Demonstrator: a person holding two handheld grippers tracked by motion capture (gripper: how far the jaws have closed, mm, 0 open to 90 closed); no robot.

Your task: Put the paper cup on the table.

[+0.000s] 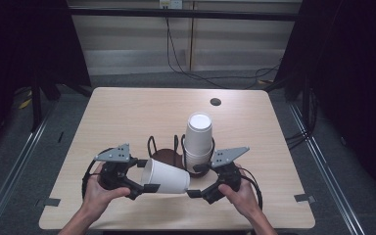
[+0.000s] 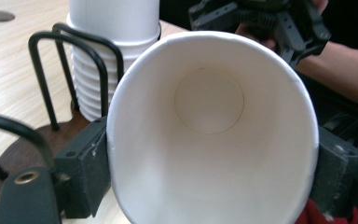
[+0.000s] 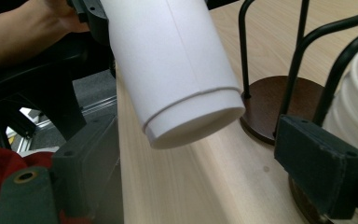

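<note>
Single white paper cup [image 1: 164, 176] lies on its side above the near part of the table [image 1: 127, 112], held up between the two grippers, just in front of the wire cup holder [image 1: 166, 152]. Long axis runs roughly left-right across the table: open mouth toward the person's left, closed base toward the right.

Left gripper [image 1: 144, 175] is clamped on the cup at the rim end; in the left gripper view the pads [image 2: 81, 172] press both sides of the mouth and the view looks straight down the inside to the bottom disc.

Right gripper [image 1: 198, 180] sits at the base end with jaws apart; in the right gripper view the cup [image 3: 177, 70] base hangs between and above the two pads [image 3: 319, 163], not touching either as far as I can tell. So cup axis points almost straight into the right gripper's gap.

Stack of cups [image 1: 198, 142] stands upright in the right side of the holder, just behind the right gripper; the wooden base [image 3: 279, 105] of the holder is close to the held cup's bottom.

Key relation: base end is nearest the right hand, rim end owned by the left. Judgement: a handover or regrip at the base looks like what comes next; the right jaws would need to line up around the narrow end
</note>
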